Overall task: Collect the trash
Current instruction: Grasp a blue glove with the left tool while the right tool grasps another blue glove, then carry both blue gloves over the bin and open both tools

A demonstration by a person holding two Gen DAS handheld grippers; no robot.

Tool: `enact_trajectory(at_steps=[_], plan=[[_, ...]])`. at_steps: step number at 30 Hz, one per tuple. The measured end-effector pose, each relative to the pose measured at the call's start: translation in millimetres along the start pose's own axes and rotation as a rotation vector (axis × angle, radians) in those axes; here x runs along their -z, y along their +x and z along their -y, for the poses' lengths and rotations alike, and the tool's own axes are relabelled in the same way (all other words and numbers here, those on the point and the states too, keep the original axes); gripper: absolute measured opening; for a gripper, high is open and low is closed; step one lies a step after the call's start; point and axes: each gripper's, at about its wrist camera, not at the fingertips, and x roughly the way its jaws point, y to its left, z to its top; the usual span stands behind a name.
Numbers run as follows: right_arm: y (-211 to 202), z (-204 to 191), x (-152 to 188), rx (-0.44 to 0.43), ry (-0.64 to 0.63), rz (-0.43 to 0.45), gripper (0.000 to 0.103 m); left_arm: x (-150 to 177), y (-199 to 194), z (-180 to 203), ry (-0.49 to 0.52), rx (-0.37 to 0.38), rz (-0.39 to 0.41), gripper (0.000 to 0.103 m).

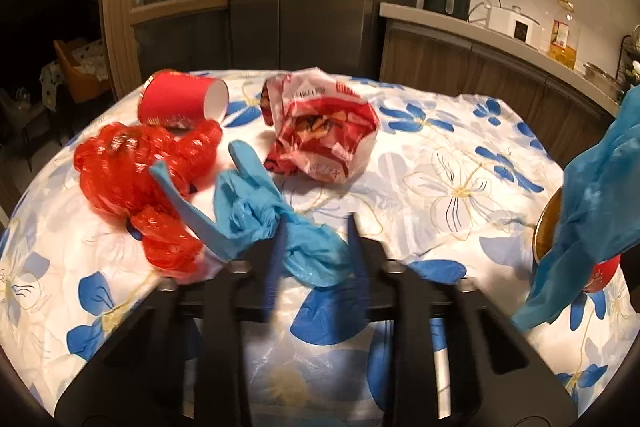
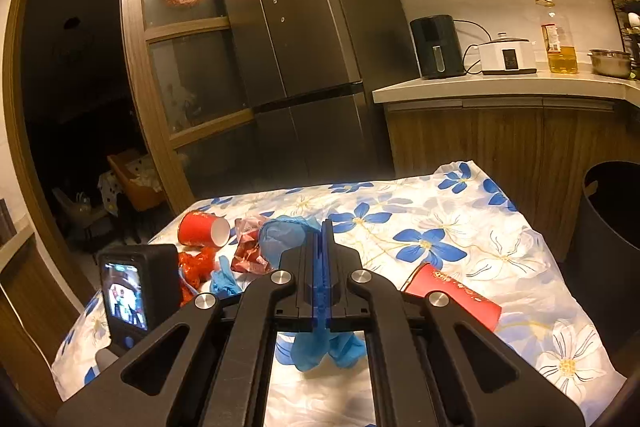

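Table (image 2: 500,227) under blue-flowered cloth, kitchen with fridge (image 2: 304,27) behind. Left gripper (image 1: 316,227) closed on crumpled blue glove (image 1: 256,199), long axis toward the camera. Right gripper (image 2: 325,227) clamped shut on second blue glove (image 2: 320,347), dangling.

I am seeing: tall dark steel fridge (image 2: 304,39) standing behind | black air fryer (image 2: 437,47), white cooker (image 2: 507,57), clear oil bottle (image 2: 560,39) sitting along pale counter (image 2: 480,89) | white blue-flowered tablecloth (image 2: 460,227) covering table
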Motion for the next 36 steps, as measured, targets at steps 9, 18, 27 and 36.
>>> enact_trajectory(at_steps=[9, 18, 27, 36], plan=[[-16, 5, -2, 0.029, 0.008, 0.016, 0.003, 4, -29, 23, 0.094, -0.030, 0.100, 0.000], [-37, 16, -11, 0.056, 0.029, 0.036, 0.003, 13, -75, 42, 0.109, 0.055, 0.172, 0.000], [-58, 18, -20, 0.034, 0.039, 0.061, 0.003, -1, -125, 44, 0.077, 0.146, 0.253, 0.000], [-80, 28, -25, 0.034, 0.041, 0.074, 0.003, -7, -145, 62, 0.078, 0.199, 0.270, 0.000]])
